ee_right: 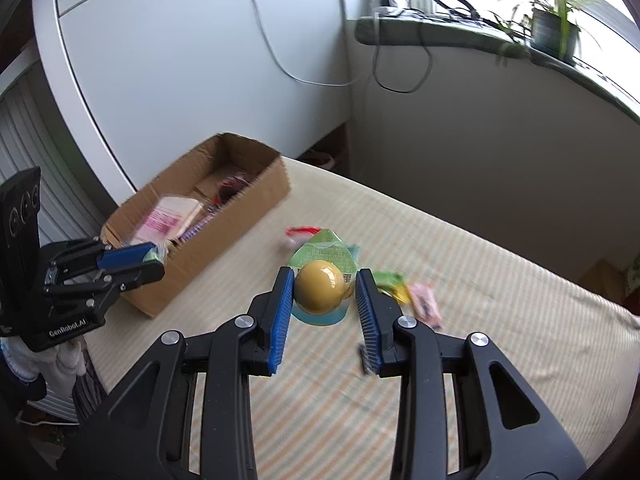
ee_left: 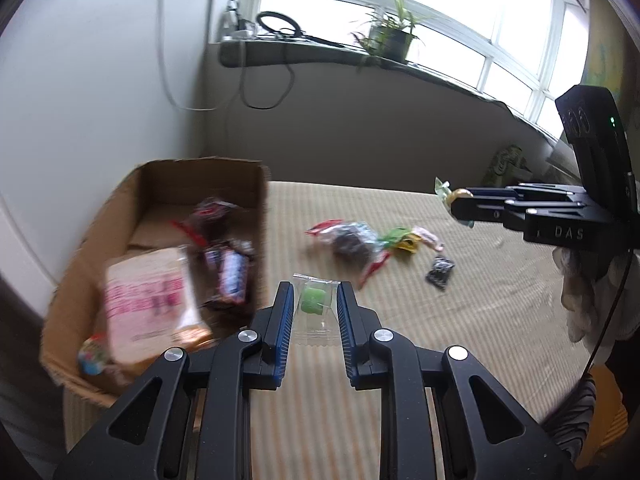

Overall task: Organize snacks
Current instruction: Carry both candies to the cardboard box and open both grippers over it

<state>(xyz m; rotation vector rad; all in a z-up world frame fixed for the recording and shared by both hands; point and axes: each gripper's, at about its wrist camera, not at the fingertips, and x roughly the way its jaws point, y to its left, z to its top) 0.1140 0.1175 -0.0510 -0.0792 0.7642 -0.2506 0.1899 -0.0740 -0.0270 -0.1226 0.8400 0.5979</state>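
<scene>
striped bed cover [ee_left: 460,320] below a window sill with a plant [ee_left: 390,34]. left gripper [ee_left: 312,312] pinches a clear packet [ee_left: 314,308] holding a green sweet, just beside the box [ee_left: 168,184] at the cover's left edge. only the left view shows inside the box: a pink pack [ee_left: 154,300] and dark bars [ee_left: 228,276]. right gripper [ee_right: 324,296] holds a yellow jelly cup [ee_right: 320,294] above loose snacks [ee_left: 372,240] mid-cover; its right pad looks slightly apart from the cup.
</scene>
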